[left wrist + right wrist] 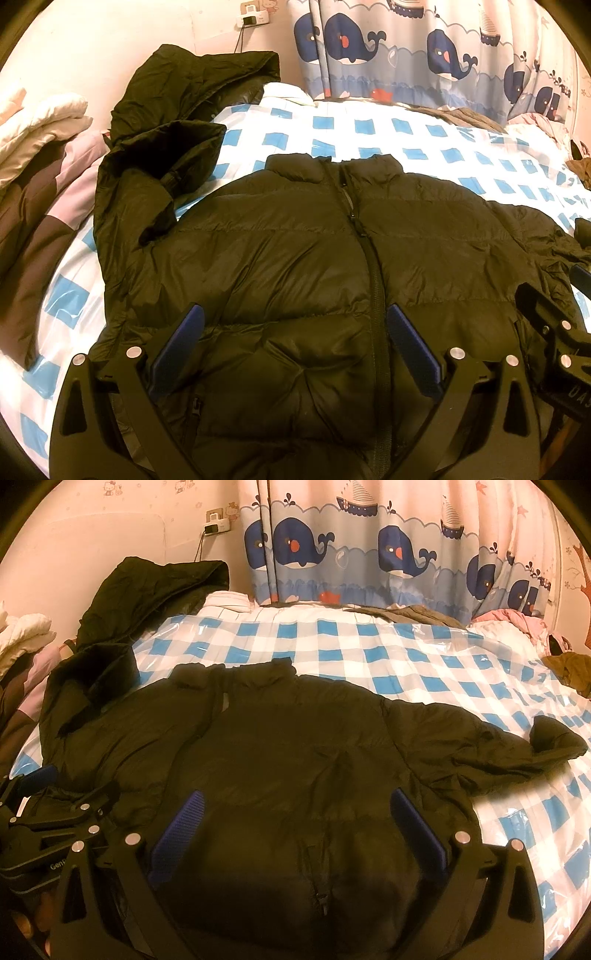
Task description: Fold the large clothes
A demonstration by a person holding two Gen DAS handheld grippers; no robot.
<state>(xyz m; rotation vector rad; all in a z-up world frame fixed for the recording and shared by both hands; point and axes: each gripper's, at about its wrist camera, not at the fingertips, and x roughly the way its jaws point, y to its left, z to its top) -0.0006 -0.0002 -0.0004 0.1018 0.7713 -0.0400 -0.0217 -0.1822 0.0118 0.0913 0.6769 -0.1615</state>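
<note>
A dark puffer jacket (314, 240) lies front up on the bed, zip (373, 280) closed, collar away from me. Its left sleeve (140, 192) runs up toward the wall. Its right sleeve (524, 753) stretches out across the checked cover. My left gripper (295, 317) hovers open over the jacket's lower left front, with only fabric below its blue pads (177, 347). My right gripper (295, 801) hovers open over the lower right front and the hem. The left gripper (48, 805) also shows at the left edge of the right wrist view.
The bed carries a blue-and-white checked cover (369, 646) under clear plastic. A second dark garment (195, 85) lies piled at the far left corner. Folded bedding (37, 125) sits at the left. More clothes (569, 668) lie at the right edge. A whale curtain (369, 546) hangs behind.
</note>
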